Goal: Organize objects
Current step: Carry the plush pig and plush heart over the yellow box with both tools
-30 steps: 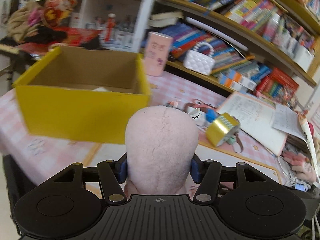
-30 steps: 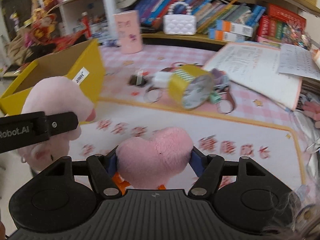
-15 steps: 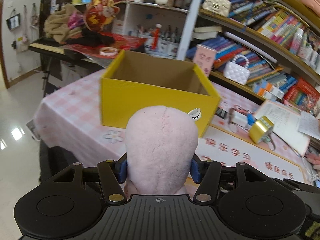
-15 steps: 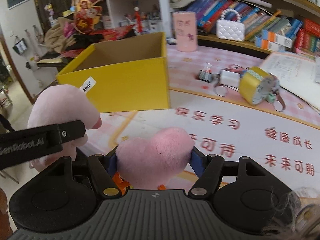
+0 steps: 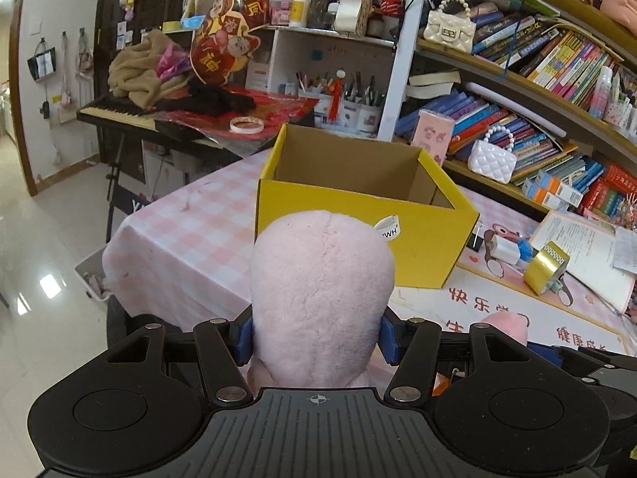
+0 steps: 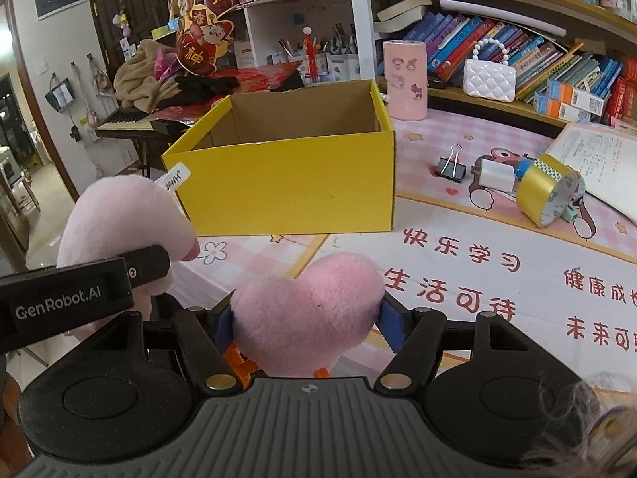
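Left gripper [image 5: 316,336]: jaws clamped on a pale pink plush toy [image 5: 320,298], held in the air short of the yellow box [image 5: 358,235], its white label [image 5: 388,229] showing at the upper right. Right gripper [image 6: 304,320]: jaws clamped on a pink plush heart [image 6: 306,306], held above the near edge of the desk [image 6: 497,271], with the box standing open-topped beyond it. Whether the two plush parts belong to one toy cannot be told; gold tape roll [image 6: 547,189] and binder clip [image 6: 450,167] lie right of the box.
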Available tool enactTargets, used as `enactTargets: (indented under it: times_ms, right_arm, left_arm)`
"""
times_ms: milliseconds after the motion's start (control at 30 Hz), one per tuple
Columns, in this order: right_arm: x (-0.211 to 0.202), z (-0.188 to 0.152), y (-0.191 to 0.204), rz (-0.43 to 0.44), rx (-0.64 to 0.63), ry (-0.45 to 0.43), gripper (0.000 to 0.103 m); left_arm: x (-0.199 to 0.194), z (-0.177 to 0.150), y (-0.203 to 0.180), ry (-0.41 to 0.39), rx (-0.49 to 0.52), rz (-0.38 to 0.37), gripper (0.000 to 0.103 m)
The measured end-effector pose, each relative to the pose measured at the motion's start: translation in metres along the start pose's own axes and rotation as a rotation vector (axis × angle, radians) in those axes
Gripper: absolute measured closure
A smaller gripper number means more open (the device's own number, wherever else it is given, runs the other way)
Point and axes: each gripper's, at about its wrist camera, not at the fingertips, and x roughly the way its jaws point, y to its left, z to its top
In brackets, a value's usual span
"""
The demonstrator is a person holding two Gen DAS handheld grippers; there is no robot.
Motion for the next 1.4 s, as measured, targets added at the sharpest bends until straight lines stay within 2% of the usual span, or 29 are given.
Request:
enactTargets:
  times_ms: [300, 567, 700, 833, 967, 1167, 1267, 1400]
  right_arm:
    - [-0.004, 0.006, 0.014, -0.025, 0.001, -0.035, 0.036]
    - [-0.002, 0.016, 0.018, -0.049, 0.020, -0.034, 0.036]
    - [0.004, 0.027, 0.016, -0.038, 0.027, -0.029, 0.036]
    - [0.010, 0.049, 0.016, -0.012, -0.008, -0.062, 0.036]
    - [0.023, 0.083, 0.014, 0.007, -0.071, -0.120, 0.036]
    - [0.054, 0.137, 0.001, 0.018, -0.150, -0.201, 0.036]
    - [0.079, 0.158, -0.005, 0.017, -0.215, -0.204, 0.036]
    - [0.120, 0.171, -0.010, 0.016, -0.326, -0.162, 0.036]
  left_arm:
    - [-0.004, 0.008, 0.010, -0.034, -0.001, -0.034, 0.046]
    - [0.001, 0.019, 0.015, -0.033, -0.015, -0.076, 0.046]
    - [0.006, 0.030, 0.014, -0.047, -0.033, -0.086, 0.046]
    - [0.015, 0.052, 0.012, -0.085, -0.058, -0.082, 0.046]
    - [0.032, 0.078, 0.010, -0.105, -0.103, -0.075, 0.046]
    - [0.071, 0.117, -0.008, -0.144, -0.079, -0.053, 0.046]
    - [0.098, 0.130, -0.016, -0.132, -0.063, -0.037, 0.046]
    - [0.141, 0.140, -0.022, -0.076, -0.066, -0.004, 0.046]
